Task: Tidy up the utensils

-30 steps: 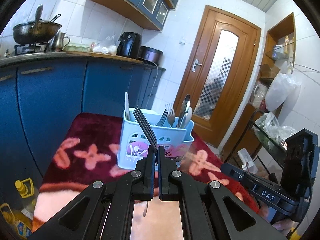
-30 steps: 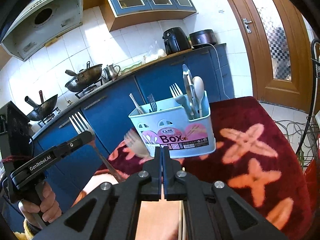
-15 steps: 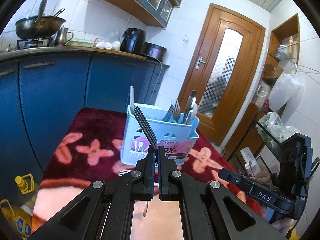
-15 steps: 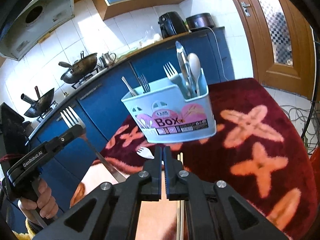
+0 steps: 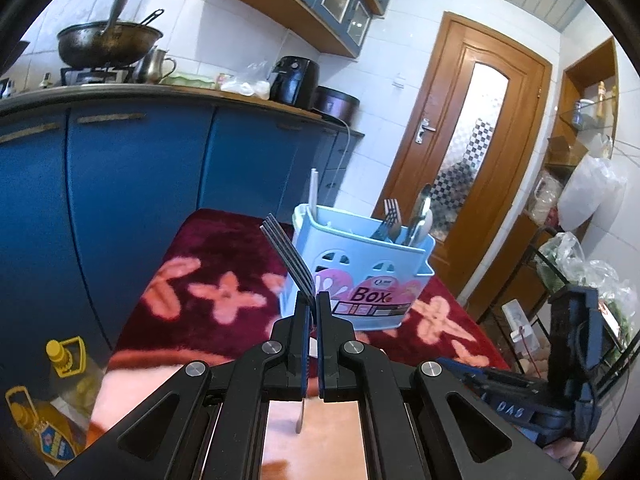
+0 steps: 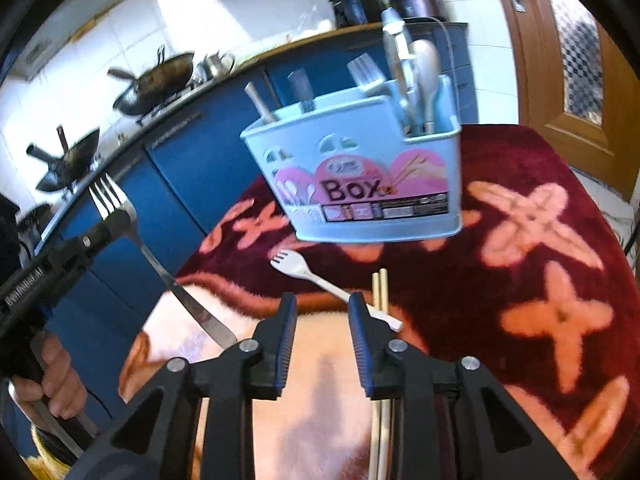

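My left gripper (image 5: pixel 311 300) is shut on a metal fork (image 5: pixel 287 257), tines up, held above the red flowered cloth in front of the light blue utensil box (image 5: pixel 360 276). In the right wrist view the left gripper (image 6: pixel 114 220) and its fork (image 6: pixel 116 204) are at the left. My right gripper (image 6: pixel 322 302) is open and empty, low over the cloth. A white plastic fork (image 6: pixel 316 278) and a pair of chopsticks (image 6: pixel 379 292) lie just ahead of its fingers. The box (image 6: pixel 360 184) holds forks, spoons and a chopstick.
The red flowered cloth (image 6: pixel 540 220) covers the table. Blue cabinets (image 5: pixel 140 168) stand behind with woks and appliances on the counter. Oil bottles (image 5: pixel 48 412) stand on the floor at the left. A wooden door (image 5: pixel 472 152) and a rack with bags are at the right.
My right gripper has opened and dropped lower toward the white fork and chopsticks. My left gripper has drifted left and back, still holding the metal fork.
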Motion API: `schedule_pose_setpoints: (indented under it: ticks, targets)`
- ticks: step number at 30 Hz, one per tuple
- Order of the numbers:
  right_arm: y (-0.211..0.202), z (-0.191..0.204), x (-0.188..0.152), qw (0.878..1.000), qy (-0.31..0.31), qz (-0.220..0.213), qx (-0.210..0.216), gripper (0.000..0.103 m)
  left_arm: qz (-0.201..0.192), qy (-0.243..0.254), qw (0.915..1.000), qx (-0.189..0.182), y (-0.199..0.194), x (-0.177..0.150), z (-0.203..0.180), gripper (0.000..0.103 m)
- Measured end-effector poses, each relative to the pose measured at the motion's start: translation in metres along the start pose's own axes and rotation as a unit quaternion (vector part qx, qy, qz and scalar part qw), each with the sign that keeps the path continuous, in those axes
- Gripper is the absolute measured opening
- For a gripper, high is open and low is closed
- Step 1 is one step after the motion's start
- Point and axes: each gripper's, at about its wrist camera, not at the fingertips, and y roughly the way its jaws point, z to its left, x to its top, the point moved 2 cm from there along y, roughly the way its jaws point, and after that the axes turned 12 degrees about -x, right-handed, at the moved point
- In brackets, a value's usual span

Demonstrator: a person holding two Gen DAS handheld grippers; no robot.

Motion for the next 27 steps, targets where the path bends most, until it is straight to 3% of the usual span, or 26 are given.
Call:
schedule_pose_setpoints:
  ticks: [16, 27]
  targets:
    - [0.082, 0.042, 0.008, 0.989, -0.124, 0.073, -0.038, 0.035, -0.014, -0.011, 0.9998, 0.000, -0.011, 0.003, 0.017, 0.002]
    - [0.101, 0.057, 0.026, 0.982, -0.163, 0.077, -0.056, 0.036, -0.017, -0.012, 0.9998, 0.001, -0.011, 0.007, 0.019, 0.002]
